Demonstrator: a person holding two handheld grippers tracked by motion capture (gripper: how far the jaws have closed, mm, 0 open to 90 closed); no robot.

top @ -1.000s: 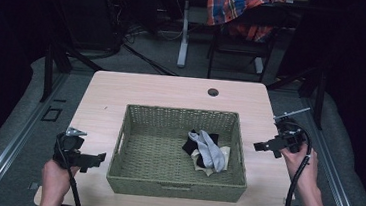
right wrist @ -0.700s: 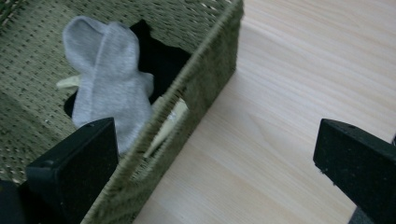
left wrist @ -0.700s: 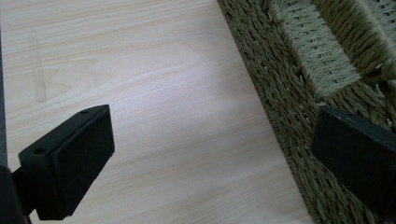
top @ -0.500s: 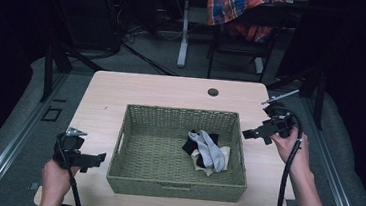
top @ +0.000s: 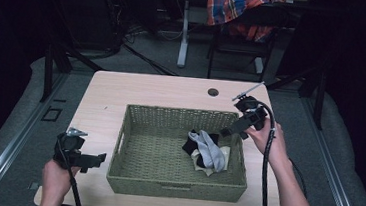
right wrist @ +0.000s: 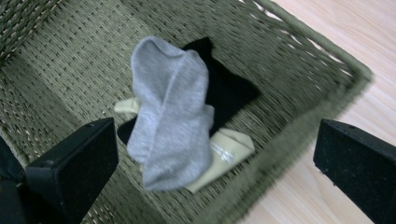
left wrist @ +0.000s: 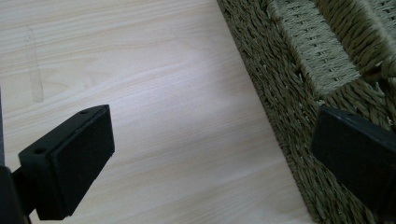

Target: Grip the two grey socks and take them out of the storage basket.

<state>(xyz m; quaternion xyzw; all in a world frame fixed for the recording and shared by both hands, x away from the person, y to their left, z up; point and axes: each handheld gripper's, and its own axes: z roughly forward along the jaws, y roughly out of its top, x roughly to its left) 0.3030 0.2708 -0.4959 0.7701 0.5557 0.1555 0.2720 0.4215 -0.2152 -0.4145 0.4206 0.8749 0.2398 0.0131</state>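
**Grippers at basket, both released**

The right gripper (top: pixel 233 129) hangs over the right rim of the olive-green woven rectangular basket (top: pixel 133 129), jaws spread wide, empty. Below it a grey sock (right wrist: pixel 170 112) lies atop black and pale-yellow cloths in the basket's right half. The left gripper (top: pixel 97 159) hovers over the light wooden table (top: pixel 106 96) left of the basket, jaws apart, empty.

This looks like a lab or recording studio set up for handling trials: a pale wooden desk (top: pixel 147 92) stands alone on a grey floor mat (top: pixel 29 114) in a dark room. Cables (top: pixel 140 54) trail over the floor behind it among black stands (top: pixel 49 61). A plaid cloth (top: pixel 234 9) hangs over a chair (top: pixel 241 43) farther back.
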